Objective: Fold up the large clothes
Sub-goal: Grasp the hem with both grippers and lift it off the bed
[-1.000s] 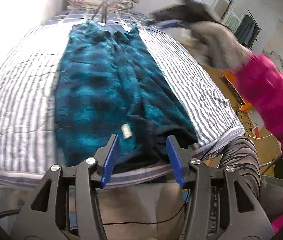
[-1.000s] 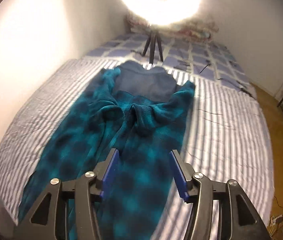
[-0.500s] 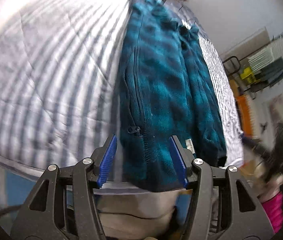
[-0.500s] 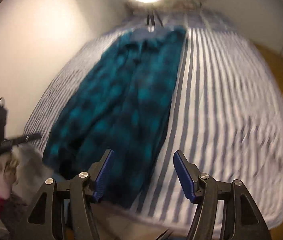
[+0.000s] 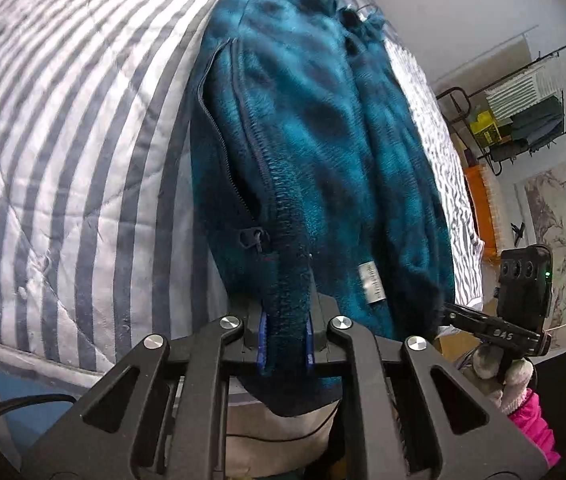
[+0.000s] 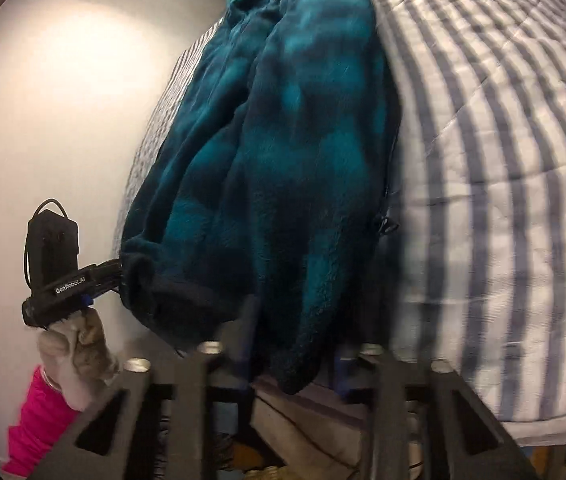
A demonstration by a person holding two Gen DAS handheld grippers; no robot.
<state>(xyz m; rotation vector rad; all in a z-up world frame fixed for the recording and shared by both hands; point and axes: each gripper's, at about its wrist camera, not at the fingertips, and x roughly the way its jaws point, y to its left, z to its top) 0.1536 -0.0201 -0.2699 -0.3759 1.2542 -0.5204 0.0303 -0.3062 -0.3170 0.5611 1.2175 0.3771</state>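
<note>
A teal and dark plaid fleece jacket point(image 5: 315, 128) lies lengthwise on the striped quilt point(image 5: 63, 160), with its hem hanging over the near edge of the bed. My left gripper point(image 5: 285, 338) is closing, and its blue pads point(image 5: 262, 336) pinch the hem beside the zipper pull point(image 5: 253, 238). In the right wrist view the same jacket point(image 6: 291, 160) fills the middle. My right gripper point(image 6: 293, 354), blurred, is closing with the other hem corner between its pads. Each gripper shows in the other's view, at the hem: the right gripper point(image 5: 445, 314) and the left gripper point(image 6: 117, 276).
Gloved hands with pink sleeves point(image 5: 531, 416) hold the grippers. A clothes rack point(image 5: 523, 120) and an orange object point(image 5: 483, 208) stand on the floor beyond the bed's right side. A white wall point(image 6: 63, 100) runs along the bed's left side. A cable point(image 5: 23, 404) lies below the mattress edge.
Both grippers have sunk toward the jacket's near hem and rolled. Their jaws, wide apart earlier, have narrowed onto the fleece at the two hem corners.
</note>
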